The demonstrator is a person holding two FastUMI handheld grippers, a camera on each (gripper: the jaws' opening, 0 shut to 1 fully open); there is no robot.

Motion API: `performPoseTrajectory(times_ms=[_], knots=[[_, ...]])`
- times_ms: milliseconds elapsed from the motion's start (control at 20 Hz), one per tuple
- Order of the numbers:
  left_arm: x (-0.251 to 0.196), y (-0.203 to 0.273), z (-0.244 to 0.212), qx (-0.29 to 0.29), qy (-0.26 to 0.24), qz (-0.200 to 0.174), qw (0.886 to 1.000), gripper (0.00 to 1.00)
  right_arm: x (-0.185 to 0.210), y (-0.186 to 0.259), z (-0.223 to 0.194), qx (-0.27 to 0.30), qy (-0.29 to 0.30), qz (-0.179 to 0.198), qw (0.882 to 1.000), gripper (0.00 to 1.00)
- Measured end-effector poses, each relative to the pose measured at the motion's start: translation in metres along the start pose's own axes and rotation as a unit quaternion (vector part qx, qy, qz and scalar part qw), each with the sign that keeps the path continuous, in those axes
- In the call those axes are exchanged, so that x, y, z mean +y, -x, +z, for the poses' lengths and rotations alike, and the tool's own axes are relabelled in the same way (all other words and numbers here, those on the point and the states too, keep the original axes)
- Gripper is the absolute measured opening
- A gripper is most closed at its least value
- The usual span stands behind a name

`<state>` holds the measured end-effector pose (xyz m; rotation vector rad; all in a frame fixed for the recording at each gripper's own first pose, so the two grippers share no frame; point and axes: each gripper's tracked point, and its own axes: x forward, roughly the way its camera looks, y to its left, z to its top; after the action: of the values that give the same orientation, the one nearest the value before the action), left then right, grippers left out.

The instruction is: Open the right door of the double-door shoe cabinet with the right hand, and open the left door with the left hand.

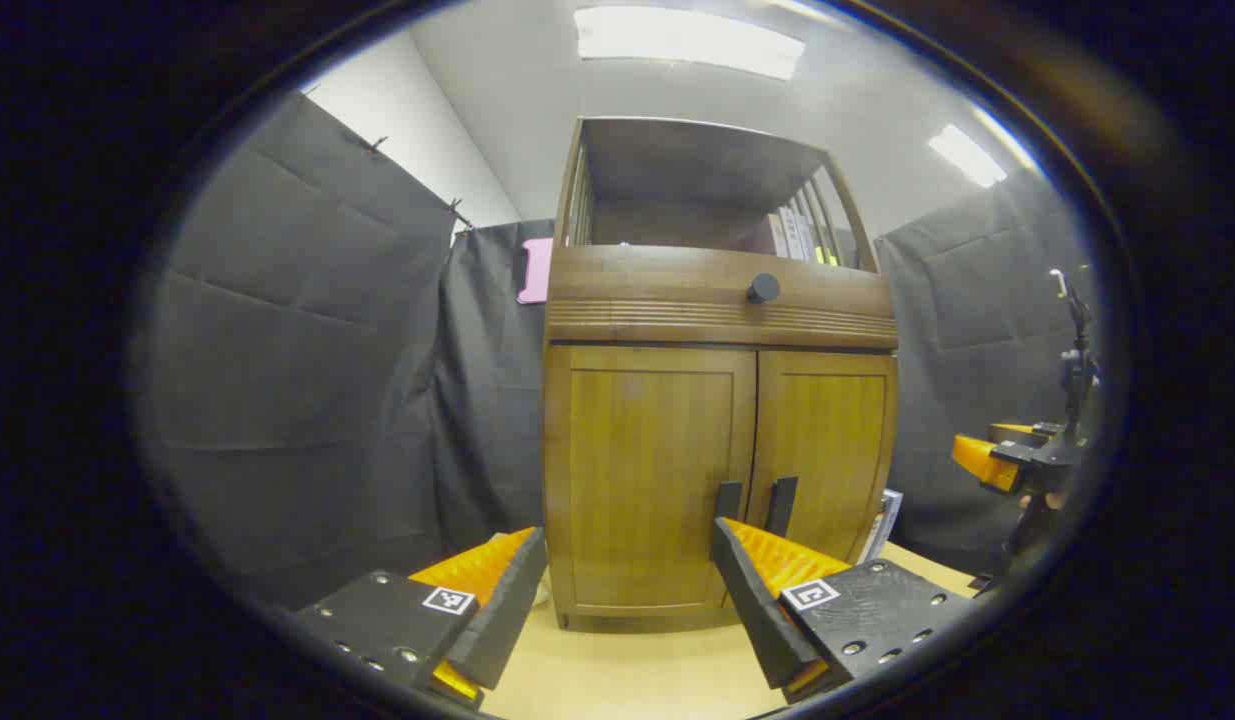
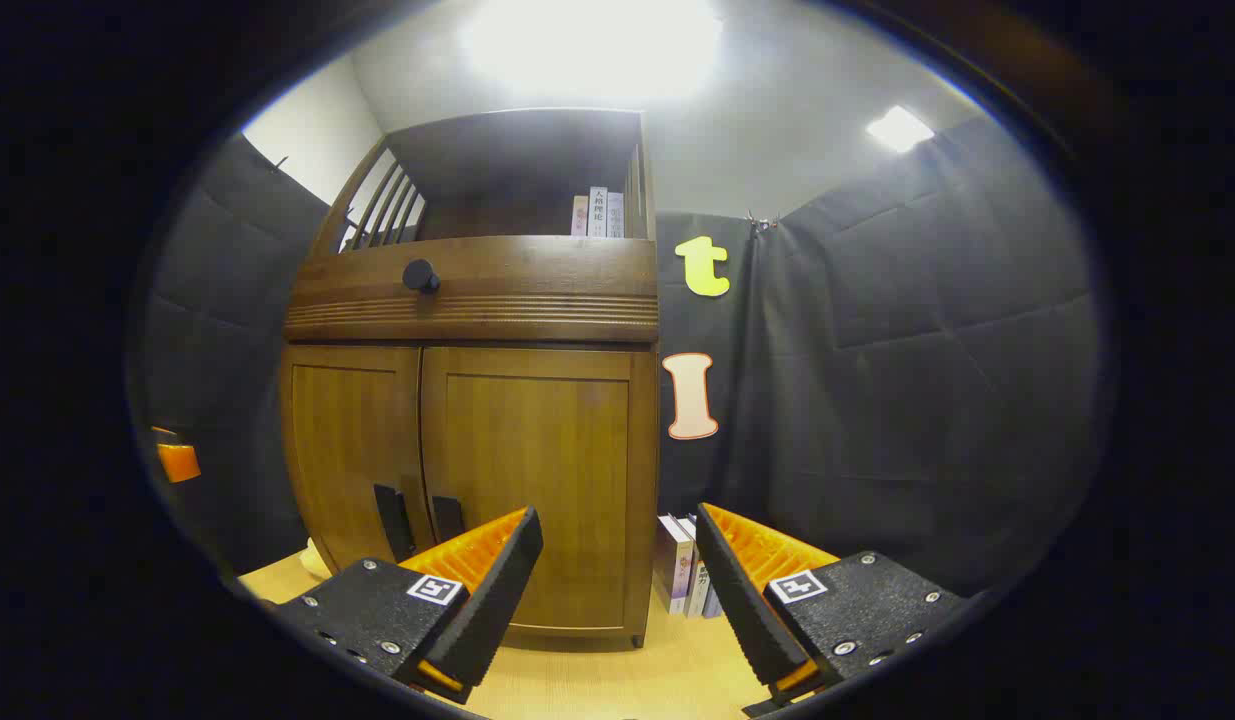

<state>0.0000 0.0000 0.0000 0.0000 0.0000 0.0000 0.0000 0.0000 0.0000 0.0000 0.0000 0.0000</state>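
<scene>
- We see the shoe cabinet (image 1: 717,400) standing upright on the tabletop (image 1: 627,670), against the booth's dark cloth wall, with both doors closed.
- In the left gripper view, the left door (image 1: 647,470) and the right door (image 1: 827,450) meet at a centre seam, and two dark vertical handles (image 1: 729,498) sit low down on either side of it.
- We hold the left gripper (image 1: 627,600) with its fingers spread wide and nothing between them; it is short of the cabinet, facing the left door's lower part.
- In the right gripper view, the right gripper (image 2: 617,590) is likewise spread wide and holds nothing, pointing at the right door's (image 2: 542,480) lower corner without touching it.
- Above the doors we see a drawer front with a round dark knob (image 1: 763,288), and an open shelf holding some books (image 2: 599,212).
- More books (image 2: 682,575) stand on the tabletop just beside the cabinet's right side.
- At the far right edge of the left gripper view, we catch the other gripper farther off.
</scene>
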Motion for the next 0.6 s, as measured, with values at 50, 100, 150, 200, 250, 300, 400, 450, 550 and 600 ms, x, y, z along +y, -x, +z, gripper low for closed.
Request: performPoseTrajectory(times_ms=[50,100,150,200,250,300,400,450,550,600], knots=[[0.003,0.001,-0.001,-0.001,0.0,0.003,1.0,1.0,0.001,0.002,-0.002,0.004,0.001,0.002,1.0,0.95],[0.005,0.003,-0.003,-0.002,0.002,0.004,1.0,1.0,0.004,0.005,-0.005,0.008,0.0,0.005,1.0,0.95],[0.006,0.006,-0.005,-0.002,0.007,0.005,1.0,1.0,0.006,0.007,-0.008,0.013,-0.001,0.01,1.0,0.95],[0.007,0.008,-0.007,0.0,0.011,0.005,1.0,1.0,0.01,0.009,-0.012,0.02,-0.001,0.014,1.0,0.96],[0.008,0.009,-0.012,0.003,0.014,0.008,1.0,1.0,0.013,0.012,-0.015,0.026,0.0,0.019,0.999,0.96],[0.009,0.008,-0.016,0.006,0.014,0.012,1.0,1.0,0.015,0.013,-0.018,0.03,0.001,0.023,0.999,0.96],[0.011,0.01,-0.018,0.012,0.013,0.015,1.0,1.0,0.02,0.014,-0.024,0.038,-0.001,0.029,0.999,0.96],[0.011,0.011,-0.017,0.013,0.012,0.017,1.0,1.0,0.023,0.015,-0.025,0.041,-0.004,0.032,0.999,0.96],[0.014,0.012,-0.02,0.016,0.012,0.02,1.0,1.0,0.031,0.012,-0.026,0.044,-0.007,0.039,0.998,0.95],[0.015,0.012,-0.022,0.019,0.012,0.022,0.999,1.0,0.035,0.011,-0.025,0.044,-0.007,0.043,0.998,0.95]])
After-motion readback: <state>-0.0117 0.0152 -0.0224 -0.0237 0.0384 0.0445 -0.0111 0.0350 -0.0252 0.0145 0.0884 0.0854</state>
